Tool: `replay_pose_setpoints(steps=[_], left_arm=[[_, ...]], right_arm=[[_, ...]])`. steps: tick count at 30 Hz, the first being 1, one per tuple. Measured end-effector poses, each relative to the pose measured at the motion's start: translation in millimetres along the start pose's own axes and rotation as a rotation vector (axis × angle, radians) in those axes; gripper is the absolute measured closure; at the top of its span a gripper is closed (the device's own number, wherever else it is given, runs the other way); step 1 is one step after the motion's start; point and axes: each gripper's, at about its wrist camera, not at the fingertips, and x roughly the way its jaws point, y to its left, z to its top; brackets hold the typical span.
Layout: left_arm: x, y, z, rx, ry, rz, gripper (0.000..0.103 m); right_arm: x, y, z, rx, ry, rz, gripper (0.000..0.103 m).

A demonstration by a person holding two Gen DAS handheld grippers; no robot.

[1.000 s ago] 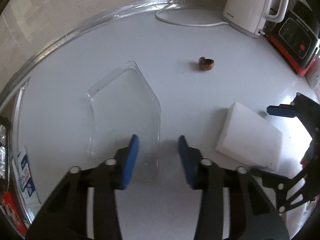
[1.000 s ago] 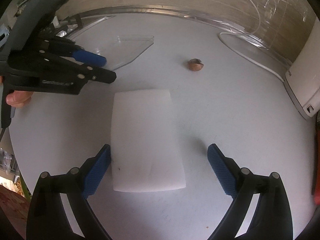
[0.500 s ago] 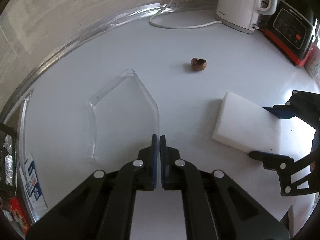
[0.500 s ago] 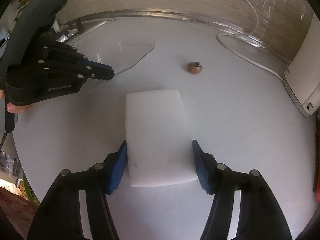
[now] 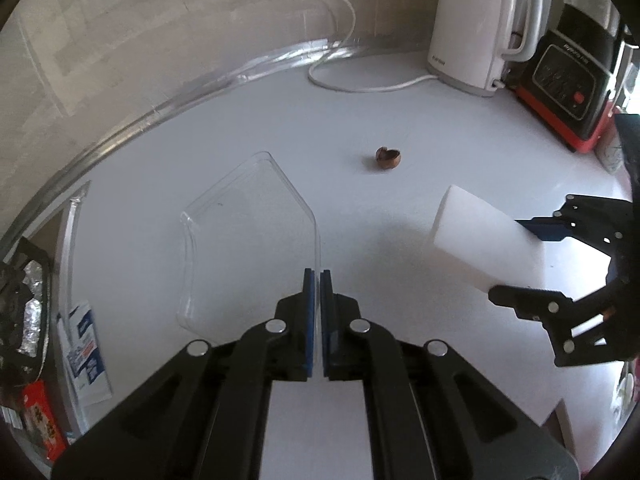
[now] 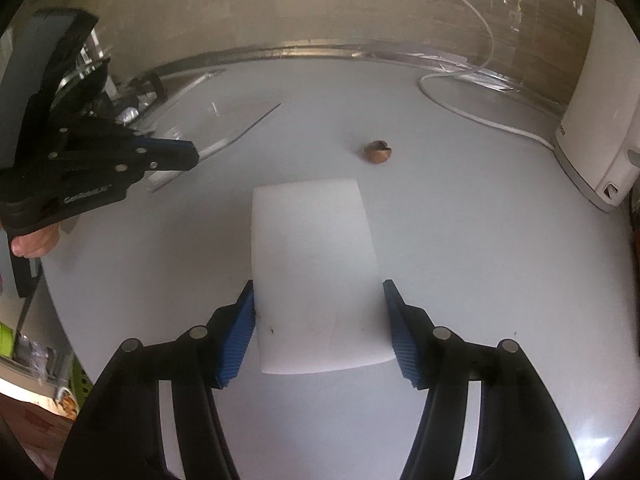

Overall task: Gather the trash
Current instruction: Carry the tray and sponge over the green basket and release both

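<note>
My left gripper (image 5: 317, 280) is shut on the near rim of a clear plastic tray (image 5: 248, 220) and holds it lifted off the white table; the tray also shows tilted in the right wrist view (image 6: 236, 128). My right gripper (image 6: 318, 296) is shut on a white foam block (image 6: 312, 248) and holds it above the table; the block shows at the right of the left wrist view (image 5: 476, 236). A brown nutshell (image 5: 388, 157) lies on the table beyond both, and it shows in the right wrist view (image 6: 377, 151).
A white kettle (image 5: 480, 28) with its cable (image 5: 348, 84) stands at the back right beside a black and red appliance (image 5: 572, 84). A clear curved barrier (image 5: 160, 108) edges the white table (image 5: 440, 128). Packets and foil (image 5: 84, 348) lie beyond the left edge.
Both grippers closed from open: the left onto the tray rim, the right onto the foam block. Both objects have since risen off the table.
</note>
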Motion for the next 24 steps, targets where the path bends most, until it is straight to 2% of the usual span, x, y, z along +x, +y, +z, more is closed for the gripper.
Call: replay_pose_setpoints(steps=[5,8,15,24], left_arm=[[-42.9,1.1,-18.8,0.004,-0.040,-0.004,0.100],[-76.6,-0.5,-42.1,0.013,-0.060,-0.003,0.100],[-144.3,0.9,-126.1,0.052,-0.049,-0.011,0.100],[-180.0,13.6,-241.3,0.115,0.031,-0.071,0.097]], right_arm=[[-19.6,21.7,-4.1,-0.011,-0.015,0.028,0.041],[-37.1,47.7,-10.4,-0.020,-0.027,0.068,0.042],[-58.4,121.6,-39.5,-0.029,-0.005,0.132,0.041],[-70.2,208.3,-105.7,0.060,0.033,0.119,0.041]])
